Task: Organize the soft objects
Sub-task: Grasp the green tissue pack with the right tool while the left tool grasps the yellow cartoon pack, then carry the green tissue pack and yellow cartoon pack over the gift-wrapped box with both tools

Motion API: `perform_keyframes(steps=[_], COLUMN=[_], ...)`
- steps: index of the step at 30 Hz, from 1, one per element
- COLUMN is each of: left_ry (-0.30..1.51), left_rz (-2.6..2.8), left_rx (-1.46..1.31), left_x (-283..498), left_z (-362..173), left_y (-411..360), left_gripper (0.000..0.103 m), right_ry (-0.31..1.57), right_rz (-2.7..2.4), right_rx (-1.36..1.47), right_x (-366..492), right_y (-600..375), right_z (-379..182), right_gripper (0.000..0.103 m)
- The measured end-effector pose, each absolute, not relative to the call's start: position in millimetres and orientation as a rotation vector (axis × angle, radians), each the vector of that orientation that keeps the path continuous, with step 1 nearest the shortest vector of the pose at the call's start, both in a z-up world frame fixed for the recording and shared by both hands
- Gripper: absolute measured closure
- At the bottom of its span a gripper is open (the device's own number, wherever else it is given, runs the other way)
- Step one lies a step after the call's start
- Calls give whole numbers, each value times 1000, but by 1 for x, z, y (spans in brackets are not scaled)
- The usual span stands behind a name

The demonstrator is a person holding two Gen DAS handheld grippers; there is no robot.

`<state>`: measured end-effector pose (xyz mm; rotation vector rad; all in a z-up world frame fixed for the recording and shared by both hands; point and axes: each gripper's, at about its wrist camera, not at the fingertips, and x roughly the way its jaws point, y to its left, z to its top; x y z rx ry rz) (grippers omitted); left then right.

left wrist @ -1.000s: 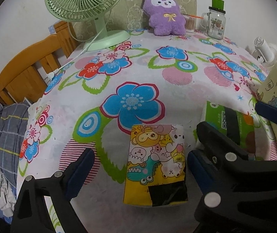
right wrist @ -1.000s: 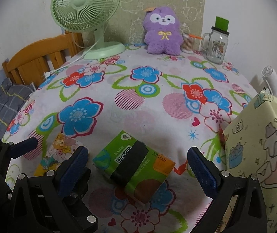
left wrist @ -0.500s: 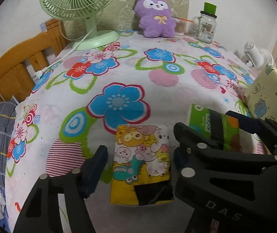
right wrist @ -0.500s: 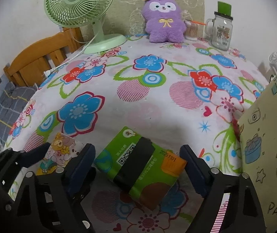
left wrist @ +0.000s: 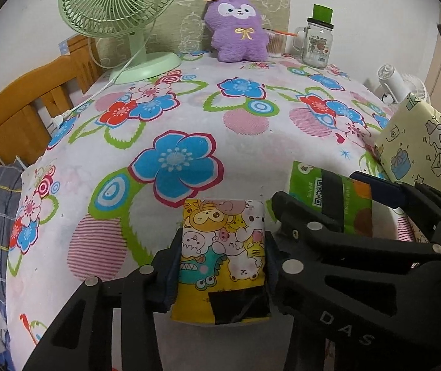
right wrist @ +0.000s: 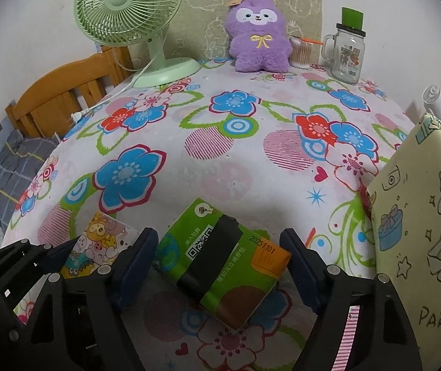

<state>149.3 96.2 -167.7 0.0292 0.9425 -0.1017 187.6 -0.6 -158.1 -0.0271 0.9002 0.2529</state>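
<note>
A yellow cartoon-print tissue pack point(left wrist: 220, 241) lies on the flowered tablecloth point(left wrist: 251, 142) near its front edge. My left gripper point(left wrist: 222, 242) is closing around it, and both blue pads rest against its long sides. Just to its right lies a green tissue pack point(right wrist: 220, 256) with a black band, set at an angle. My right gripper point(right wrist: 218, 236) straddles the green pack; its jaws are closing, and a sliver of cloth still shows beside each pad. A purple plush toy point(right wrist: 259, 43) sits upright at the far edge.
A green desk fan point(left wrist: 118, 3) stands at the back left, its cord trailing across the cloth. A glass jar point(left wrist: 316, 43) and a cup of cotton swabs are beside the plush. A cream gift bag point(right wrist: 421, 216) stands at the right edge, and a wooden chair point(left wrist: 19, 114) is on the left.
Both grippers' jaws have narrowed. The left pads came in from wide apart onto the yellow pack's sides; the right pads drew closer to the green pack. Both packs stayed in place.
</note>
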Motion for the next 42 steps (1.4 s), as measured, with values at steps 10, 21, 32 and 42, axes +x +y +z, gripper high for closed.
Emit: perform_keyframes(steps=[10,21,32,42], left_ry=[909,855,787,719], left_rz=[-87,-97,-101,-97], left_rx=[33,33,55,78], left_x=[130,108,84,69], left_z=[-154,-133,-108,-80], left_y=[91,82,73,65], left_gripper=[56,56,56,56], right_ry=[864,800,737,672], right_rz=[254,250,237,230], right_rx=[-22,-34,-25,-19], right_x=[167,139,114,96], right_y=[-7,-15,-26,-33], right_z=[-143,-117,-91,-62], right_gripper=[20,20,20,20])
